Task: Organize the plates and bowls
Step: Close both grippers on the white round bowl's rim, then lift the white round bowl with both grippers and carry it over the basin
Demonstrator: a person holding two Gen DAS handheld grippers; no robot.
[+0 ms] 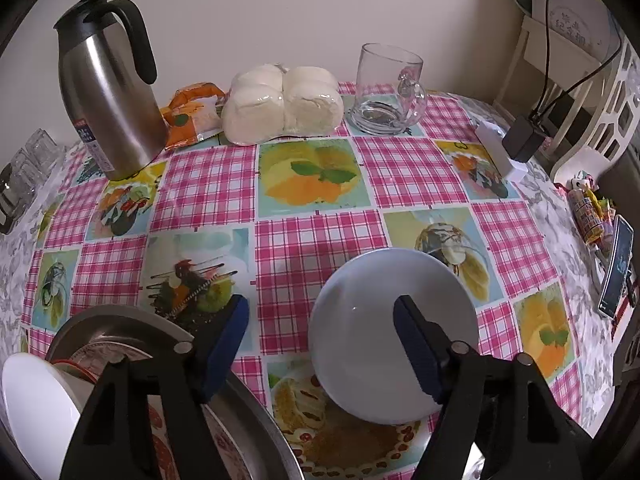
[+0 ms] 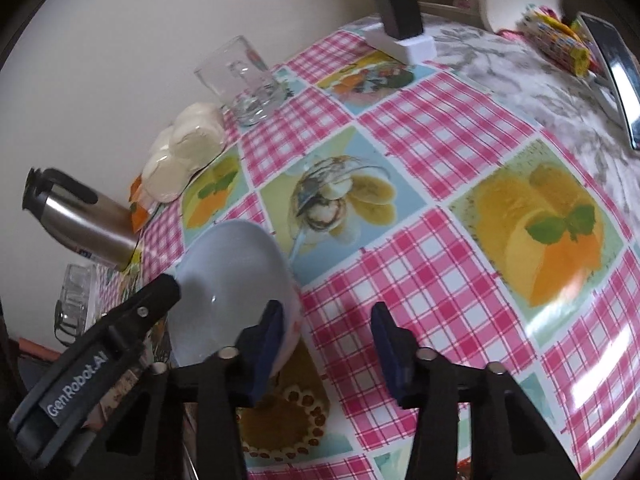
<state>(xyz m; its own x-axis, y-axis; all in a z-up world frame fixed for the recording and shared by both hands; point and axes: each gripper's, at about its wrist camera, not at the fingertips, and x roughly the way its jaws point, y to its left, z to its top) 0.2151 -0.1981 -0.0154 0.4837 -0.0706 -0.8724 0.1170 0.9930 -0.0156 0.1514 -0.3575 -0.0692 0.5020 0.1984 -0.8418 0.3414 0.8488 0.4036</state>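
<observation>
The pale blue bowl (image 1: 394,336) sits on the tabletop (image 1: 320,240) at five o'clock. The left hand-held gripper (image 1: 320,344) gapes wide; the right hand-held gripper (image 2: 326,340), narrower, straddles the rim unpinched, so closing crooked could tip the bowl.

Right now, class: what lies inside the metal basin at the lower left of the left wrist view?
Inside the metal basin sit a white bowl and a patterned plate. The left gripper covers much of the basin, so anything else inside cannot be seen.
</observation>
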